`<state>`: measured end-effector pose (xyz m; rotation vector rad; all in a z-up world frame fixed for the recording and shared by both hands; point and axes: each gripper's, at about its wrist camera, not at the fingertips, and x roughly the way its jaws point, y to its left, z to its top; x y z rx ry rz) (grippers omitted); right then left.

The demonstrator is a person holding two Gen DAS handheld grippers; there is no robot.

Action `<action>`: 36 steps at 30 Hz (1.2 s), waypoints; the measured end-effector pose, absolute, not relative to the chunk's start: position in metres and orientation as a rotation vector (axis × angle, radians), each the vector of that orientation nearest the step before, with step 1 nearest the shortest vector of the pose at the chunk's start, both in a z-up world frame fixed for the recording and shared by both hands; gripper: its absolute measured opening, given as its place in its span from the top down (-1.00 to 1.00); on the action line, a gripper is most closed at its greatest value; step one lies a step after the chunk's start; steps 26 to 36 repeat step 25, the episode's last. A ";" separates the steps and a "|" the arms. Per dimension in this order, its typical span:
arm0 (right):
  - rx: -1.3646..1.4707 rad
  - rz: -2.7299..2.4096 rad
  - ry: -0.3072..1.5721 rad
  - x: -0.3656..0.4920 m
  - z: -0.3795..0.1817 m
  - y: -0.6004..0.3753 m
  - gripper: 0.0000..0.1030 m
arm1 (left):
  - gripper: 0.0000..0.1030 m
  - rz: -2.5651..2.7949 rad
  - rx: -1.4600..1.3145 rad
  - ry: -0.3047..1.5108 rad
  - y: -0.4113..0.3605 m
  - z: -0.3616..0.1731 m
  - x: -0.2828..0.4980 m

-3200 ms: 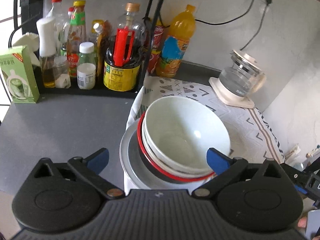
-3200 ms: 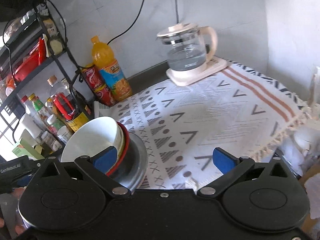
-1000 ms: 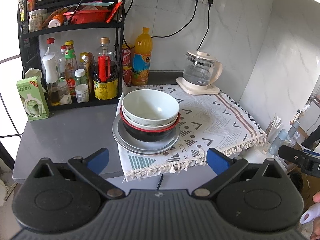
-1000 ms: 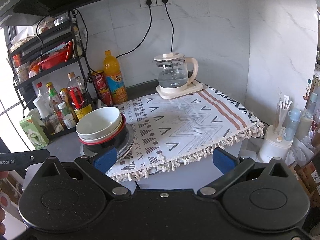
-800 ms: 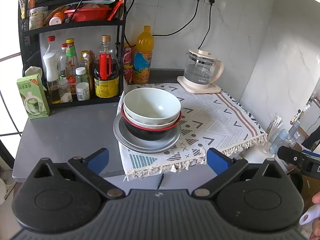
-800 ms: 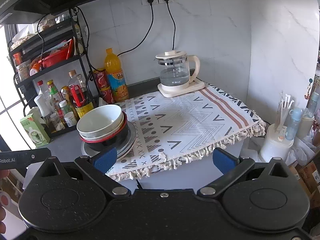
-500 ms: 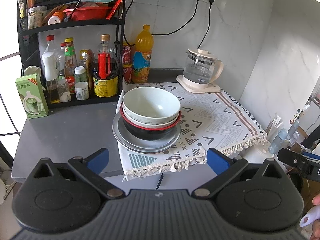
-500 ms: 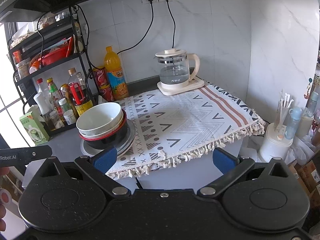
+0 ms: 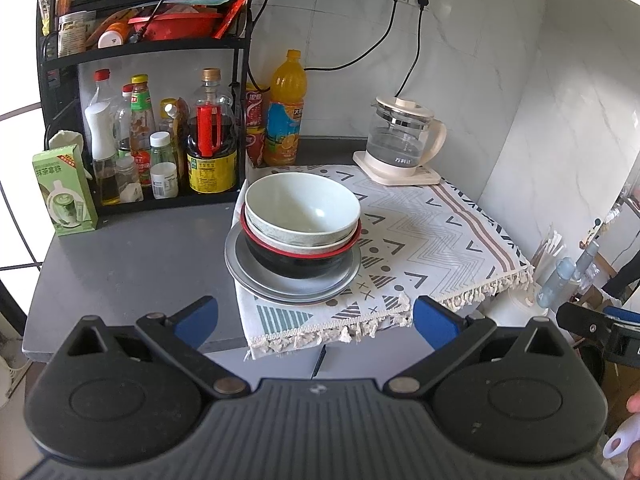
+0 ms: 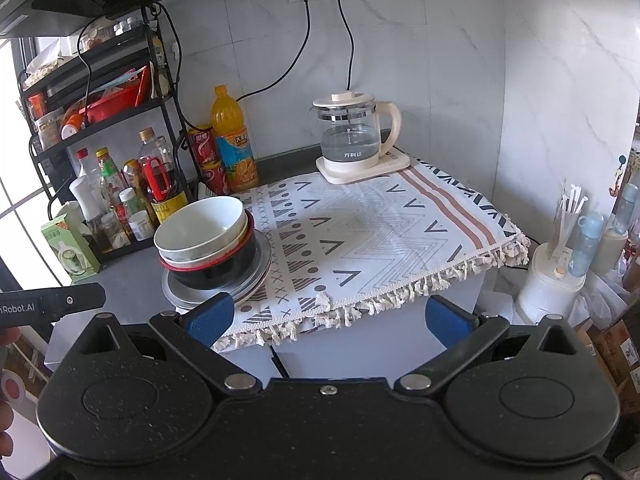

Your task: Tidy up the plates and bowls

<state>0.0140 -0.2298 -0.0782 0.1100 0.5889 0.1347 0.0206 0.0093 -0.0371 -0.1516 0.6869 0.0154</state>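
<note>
I see the grey plate (image 9: 256, 284) at the patterned cloth's (image 9: 420, 240) left edge, carrying the black red-rimmed bowl (image 9: 296, 260) and, nested inside, the pale bowl (image 9: 302, 206). Likely heavy, slick and breakable; I'd pinch rims. My left gripper (image 9: 316, 316) and right gripper (image 10: 328, 316) hang spread and empty, well short.

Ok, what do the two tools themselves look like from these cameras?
Both match: the left tool and right tool each have a black plastic body with two round housings, black linkage arms on silver pivot pins, and blue fingertip pads. The left's body is ribbed; its side bar in the right view carries white "Robot.AI" lettering.
</note>
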 end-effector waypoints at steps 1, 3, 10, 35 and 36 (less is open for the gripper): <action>0.109 0.136 0.590 0.014 -0.078 -0.230 -0.99 | -0.99 0.018 -0.154 0.687 0.009 -0.037 0.020; 0.106 0.138 0.591 0.014 -0.078 -0.230 -0.99 | -0.99 0.020 -0.158 0.687 0.009 -0.037 0.020; 0.114 0.139 0.601 0.014 -0.080 -0.230 -0.99 | -0.99 0.024 -0.158 0.688 0.009 -0.037 0.018; 0.106 0.111 0.639 0.019 -0.089 -0.234 -0.99 | -0.99 0.014 -0.177 0.703 0.004 -0.047 0.031; 0.106 0.111 0.639 0.019 -0.089 -0.234 -0.99 | -0.99 0.014 -0.177 0.703 0.004 -0.047 0.031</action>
